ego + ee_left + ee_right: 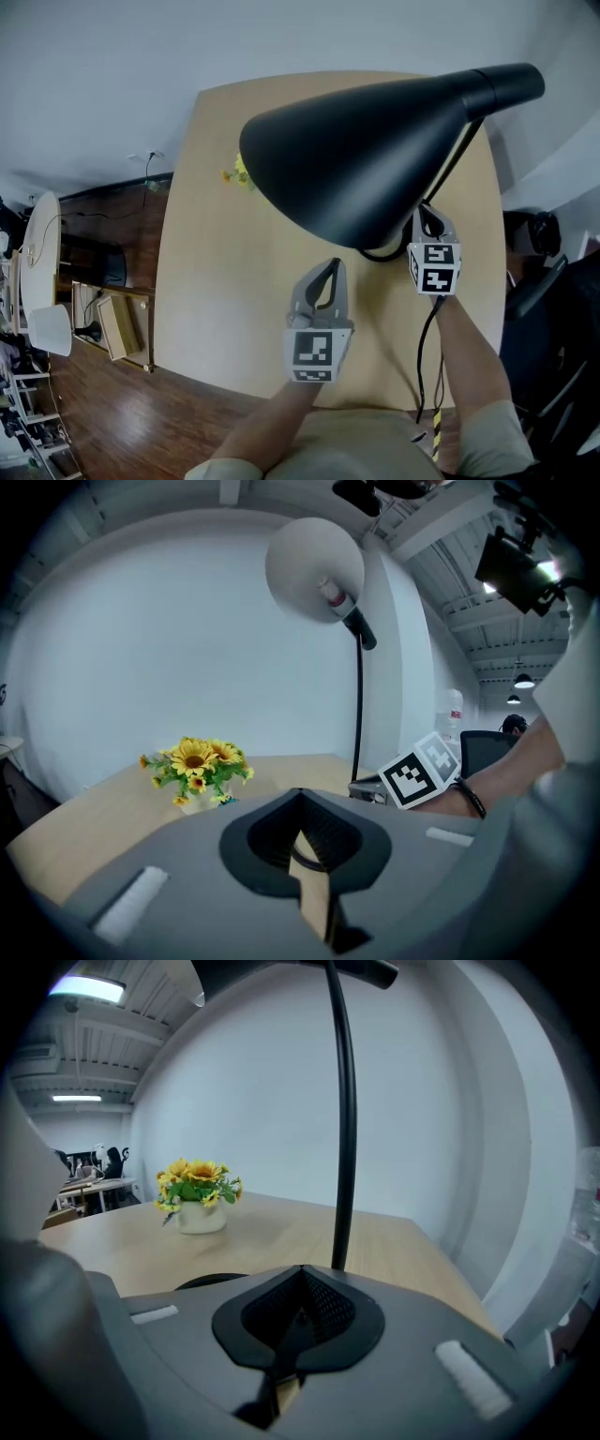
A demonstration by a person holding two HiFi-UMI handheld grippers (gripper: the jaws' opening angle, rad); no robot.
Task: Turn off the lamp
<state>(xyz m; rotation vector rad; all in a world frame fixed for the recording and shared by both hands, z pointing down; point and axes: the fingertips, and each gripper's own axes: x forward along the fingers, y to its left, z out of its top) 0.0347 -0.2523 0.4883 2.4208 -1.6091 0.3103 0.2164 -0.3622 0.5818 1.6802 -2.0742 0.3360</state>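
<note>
On the wooden counter (197,244), the black desk lamp (375,141) stands at your right, its pole (343,1147) just ahead of your right tongs (427,217). Those and your left tongs (329,266) are both clenched, gripping nothing.

Grey left gripper (326,270) and right gripper (429,221), black-and-white marker cubes (316,352), pale sleeves (489,437).

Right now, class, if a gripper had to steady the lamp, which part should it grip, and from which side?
Probably the pole, low down, from the near side with the right gripper, which sits closest. It is thin, straight and upright, so jaws could close across it; the shade looks too wide, the base lies flat. The shut jaws must open first.
</note>
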